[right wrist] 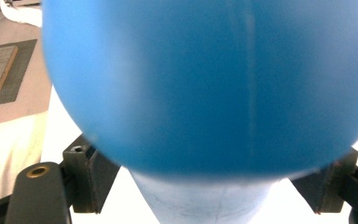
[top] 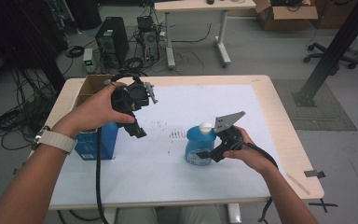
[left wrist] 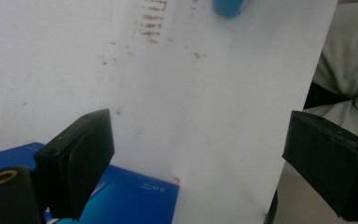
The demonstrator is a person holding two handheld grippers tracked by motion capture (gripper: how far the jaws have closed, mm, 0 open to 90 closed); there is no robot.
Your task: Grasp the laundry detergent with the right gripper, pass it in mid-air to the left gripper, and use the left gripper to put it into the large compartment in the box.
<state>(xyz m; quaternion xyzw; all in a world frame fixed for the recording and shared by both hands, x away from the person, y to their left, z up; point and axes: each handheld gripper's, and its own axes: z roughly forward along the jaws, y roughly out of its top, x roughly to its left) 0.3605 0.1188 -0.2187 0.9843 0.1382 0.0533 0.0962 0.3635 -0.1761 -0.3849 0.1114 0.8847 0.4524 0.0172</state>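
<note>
A blue bottle (top: pixel 198 148) with a white cap (top: pixel 206 127) stands upright on the white table top (top: pixel 168 172), right of centre. My right gripper (top: pixel 204 154) reaches it from the right. In the right gripper view the blurred bottle (right wrist: pixel 205 84) sits deep between the two jaws, which stand wide apart, so the gripper is open around it. My left gripper (top: pixel 138 132) hangs open above the table's left side with nothing between its fingers. Just below it lies a blue box (left wrist: pixel 135 198). The bottle's base (left wrist: pixel 229 7) shows at the top of the left gripper view.
The blue box (top: pixel 96 141) sits at the table's left edge, with an open cardboard box (top: pixel 89 87) behind it. Dark smudges (top: pixel 172 133) mark the sheet near the middle. On the floor beyond the table are computers and cables (top: pixel 121 44).
</note>
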